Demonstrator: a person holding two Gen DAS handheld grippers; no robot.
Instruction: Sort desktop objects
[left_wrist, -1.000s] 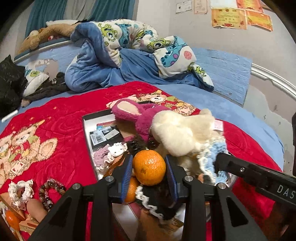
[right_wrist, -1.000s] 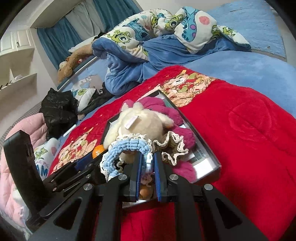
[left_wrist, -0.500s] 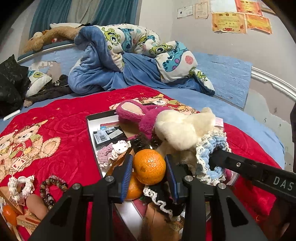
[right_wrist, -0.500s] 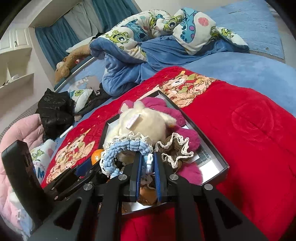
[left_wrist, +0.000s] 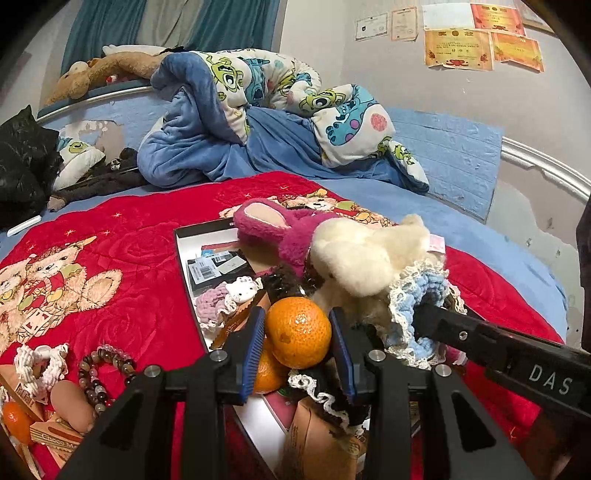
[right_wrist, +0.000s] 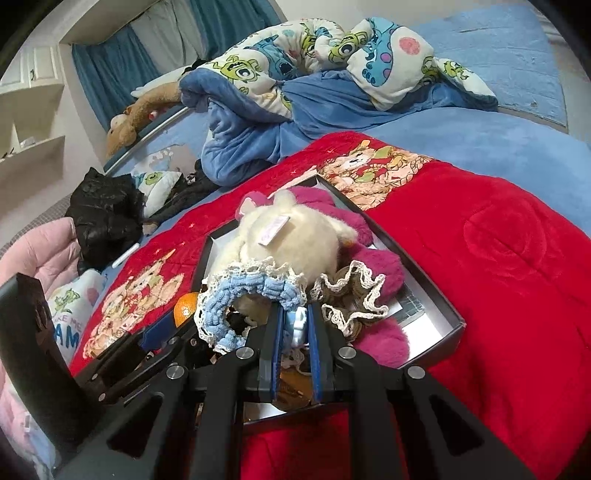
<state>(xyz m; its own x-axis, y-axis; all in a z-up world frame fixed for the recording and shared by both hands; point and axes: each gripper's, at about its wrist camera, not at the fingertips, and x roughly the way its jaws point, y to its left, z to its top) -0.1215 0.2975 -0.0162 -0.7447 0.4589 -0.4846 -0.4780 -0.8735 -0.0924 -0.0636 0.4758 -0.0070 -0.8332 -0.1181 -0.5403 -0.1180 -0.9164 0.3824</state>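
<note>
Orange round tangerine (left_wrist: 298, 332) sits clamped between blue pads of the left hand-held gripper (left_wrist: 297, 341), above the shallow black-rimmed tray (left_wrist: 179, 246) on the red bed quilt (left_wrist: 122, 251). Right hand-held gripper (right_wrist: 294, 325) is clenched on the light-blue crocheted lace-trimmed scrunchie (right_wrist: 251, 291), apparently by a small pale charm.

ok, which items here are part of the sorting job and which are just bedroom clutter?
In play:
- orange, in left gripper
- blue scrunchie, in right gripper
- black tray, plush toys, bead bracelet

Just lying about:
- cartoon duvet
- black bag
- wall certificates
</note>
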